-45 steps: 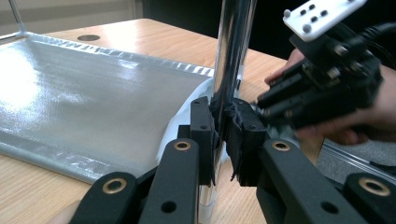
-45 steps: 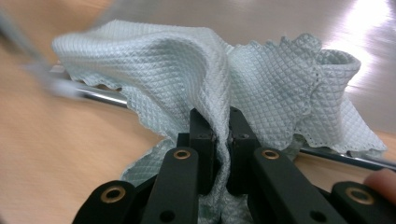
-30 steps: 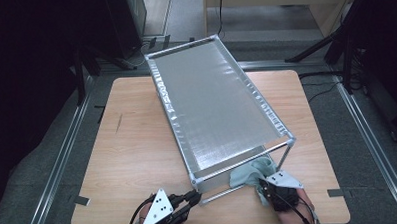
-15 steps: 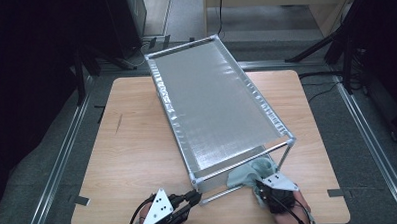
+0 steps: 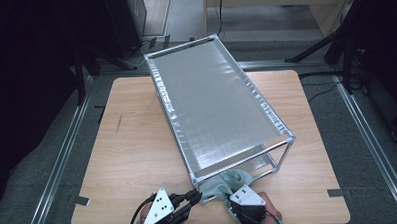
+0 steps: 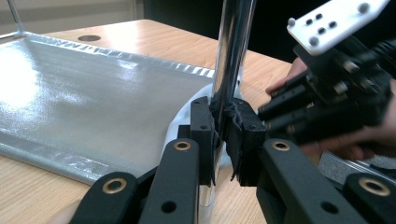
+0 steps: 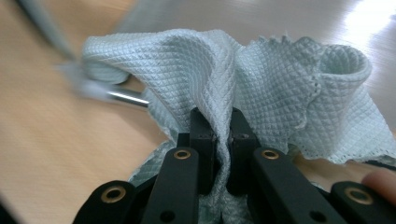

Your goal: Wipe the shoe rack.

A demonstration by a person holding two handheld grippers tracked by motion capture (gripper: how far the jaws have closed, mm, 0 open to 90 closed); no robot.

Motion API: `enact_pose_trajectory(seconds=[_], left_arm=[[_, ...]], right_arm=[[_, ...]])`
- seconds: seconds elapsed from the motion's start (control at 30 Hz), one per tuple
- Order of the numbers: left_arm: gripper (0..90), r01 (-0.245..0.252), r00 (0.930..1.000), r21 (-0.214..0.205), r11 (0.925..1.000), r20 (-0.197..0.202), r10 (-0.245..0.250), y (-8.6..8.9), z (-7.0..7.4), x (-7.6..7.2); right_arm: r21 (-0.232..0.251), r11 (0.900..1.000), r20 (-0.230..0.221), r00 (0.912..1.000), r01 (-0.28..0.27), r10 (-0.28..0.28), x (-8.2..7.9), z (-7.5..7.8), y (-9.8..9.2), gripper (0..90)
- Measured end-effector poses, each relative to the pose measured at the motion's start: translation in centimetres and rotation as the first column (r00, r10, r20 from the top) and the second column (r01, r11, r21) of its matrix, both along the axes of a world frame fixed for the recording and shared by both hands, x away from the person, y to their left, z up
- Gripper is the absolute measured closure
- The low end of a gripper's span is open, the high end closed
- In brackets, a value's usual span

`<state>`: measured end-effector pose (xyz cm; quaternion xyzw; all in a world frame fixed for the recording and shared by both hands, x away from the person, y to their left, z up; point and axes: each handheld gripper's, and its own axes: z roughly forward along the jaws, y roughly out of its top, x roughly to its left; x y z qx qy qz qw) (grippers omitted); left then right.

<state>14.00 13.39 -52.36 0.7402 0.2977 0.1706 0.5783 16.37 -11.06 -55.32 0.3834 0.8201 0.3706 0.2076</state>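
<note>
pale green cloth [image 7: 261, 74] bunched between the clenched right hand-held gripper [image 7: 223, 135] pads

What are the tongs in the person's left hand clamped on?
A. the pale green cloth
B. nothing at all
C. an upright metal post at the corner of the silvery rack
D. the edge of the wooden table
C: in the left gripper view the left tongs are closed around the shiny upright post of the rack, while the right tongs pinch the cloth.

Crumpled pale-green cloth [image 5: 228, 183] bunched against silver rack's [image 5: 221, 106] near corner
</note>
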Motion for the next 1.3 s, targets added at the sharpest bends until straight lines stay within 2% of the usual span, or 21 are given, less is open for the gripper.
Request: enact_pose_trajectory(seconds=[0.17,0.23,0.33,0.5,0.6,0.67,0.73,0.83,0.87,0.93,1.0,1.13,1.2,1.3], left_arm=[[81.7,0.001,1.0000,0.002,1.0000,0.002,-0.001,0.0,0.0,0.0],[81.7,0.000,1.0000,0.004,1.0000,0.004,0.000,0.0,0.0,0.0],[81.8,-0.002,1.0000,0.006,1.0000,0.008,0.002,0.0,0.0,0.0],[81.9,-0.006,0.9999,0.004,1.0000,0.008,0.006,0.1,0.0,0.1],[81.8,-0.011,0.9999,0.005,0.9999,0.007,0.011,0.2,0.0,0.2],[81.9,-0.019,0.9998,0.005,0.9998,0.009,0.018,0.3,0.0,0.4],[81.9,-0.029,0.9995,0.004,0.9996,0.008,0.029,0.5,0.0,0.6],[81.8,-0.051,0.9987,0.002,0.9987,0.006,0.051,1.1,0.0,0.9],[81.8,-0.058,0.9983,-0.001,0.9983,0.005,0.058,1.2,0.0,1.1],[81.8,-0.073,0.9973,-0.001,0.9973,0.004,0.073,1.6,0.0,1.2],[81.8,-0.084,0.9964,-0.002,0.9964,0.001,0.084,2.0,0.0,1.4],[81.8,-0.106,0.9944,-0.004,0.9944,0.001,0.106,2.6,0.0,1.6],[81.8,-0.117,0.9932,-0.003,0.9932,0.000,0.117,3.0,0.0,1.7],[81.8,-0.135,0.9908,-0.001,0.9908,0.004,0.135,3.5,0.0,1.7]], right_arm=[[0.001,0.9977,0.008,0.9977,-0.068,0.068,-0.8,-0.1,1.8,84.8],[0.001,0.9967,0.007,0.9967,-0.081,0.081,-0.7,-0.1,1.7,84.8],[0.002,0.9985,-0.006,0.9985,-0.055,0.055,-0.2,0.0,0.5,84.7],[-0.007,0.9984,-0.020,0.9982,0.055,-0.056,1.1,0.3,-2.9,84.7],[-0.013,0.9907,-0.022,0.9905,0.136,-0.136,1.8,0.4,-5.2,84.7],[-0.012,0.9814,-0.034,0.9808,0.192,-0.192,2.1,0.6,-7.0,84.7],[-0.009,0.9805,-0.039,0.9797,0.196,-0.197,2.1,1.0,-8.4,84.7],[0.000,0.9848,-0.024,0.9845,0.174,-0.174,1.9,1.9,-10.7,84.6],[-0.005,0.9837,-0.018,0.9836,0.180,-0.180,1.8,2.2,-11.6,84.6],[-0.005,0.9758,-0.006,0.9758,0.219,-0.219,1.8,2.7,-13.6,84.7],[0.008,0.9595,0.003,0.9595,0.282,-0.282,2.0,3.1,-15.7,84.7],[0.048,0.9080,0.025,0.9083,0.416,-0.418,2.8,3.9,-18.6,84.9],[0.059,0.8931,0.061,0.8913,0.446,-0.449,3.2,4.5,-19.1,84.9],[0.085,0.8717,0.090,0.8676,0.483,-0.489,4.1,5.1,-19.3,84.9]])
